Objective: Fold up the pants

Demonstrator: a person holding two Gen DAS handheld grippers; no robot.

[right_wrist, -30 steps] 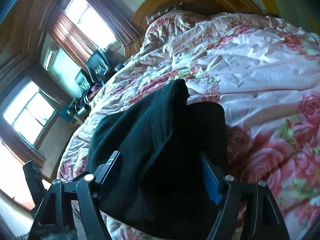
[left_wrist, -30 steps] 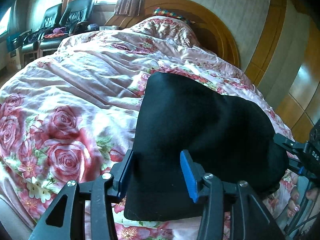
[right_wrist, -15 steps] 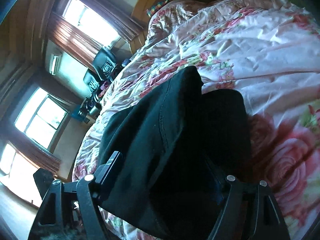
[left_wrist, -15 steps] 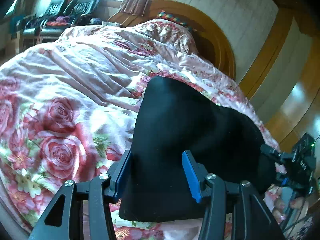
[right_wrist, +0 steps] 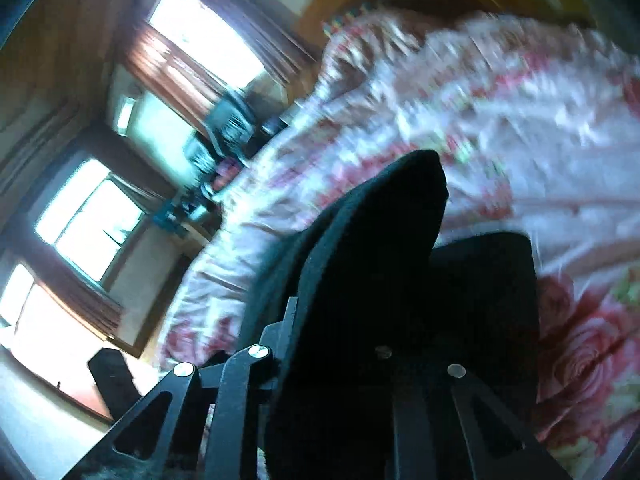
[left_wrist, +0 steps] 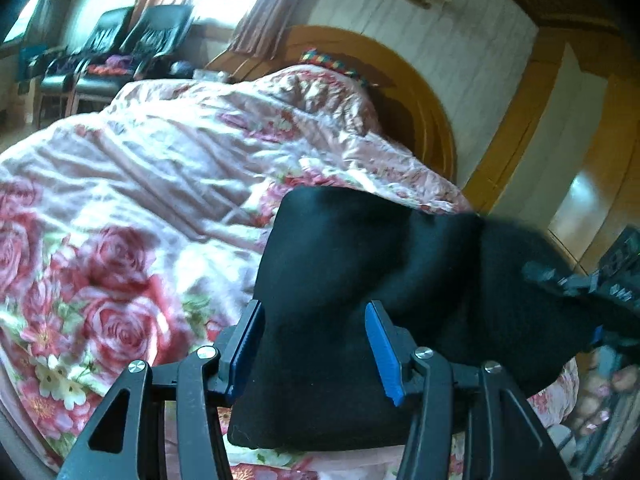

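Note:
The black pants [left_wrist: 360, 280] lie folded on the rose-patterned quilt [left_wrist: 140, 184]. My left gripper [left_wrist: 314, 344] straddles their near left corner. Its blue pads [left_wrist: 248, 340] stand apart with cloth between them and do not squeeze it. In the right wrist view the pants [right_wrist: 380, 260] bunch up and cover most of my right gripper [right_wrist: 332, 320]. Its jaws are closing and pinch the fabric. From the left wrist view the right gripper [left_wrist: 576, 284] is a blurred shape at the pants' right side, which is raised off the bed.
A curved wooden headboard [left_wrist: 420, 92] rises behind a mound of quilt. Black chairs [left_wrist: 132, 48] stand by the curtained window at the far left. Wooden panelling [left_wrist: 592, 184] runs along the right. Bright windows [right_wrist: 200, 40] fill the left of the right wrist view.
The right gripper's jaws came together on the pants and it rose, pulling their right side up. The left gripper stayed at the near corner and tilted slightly.

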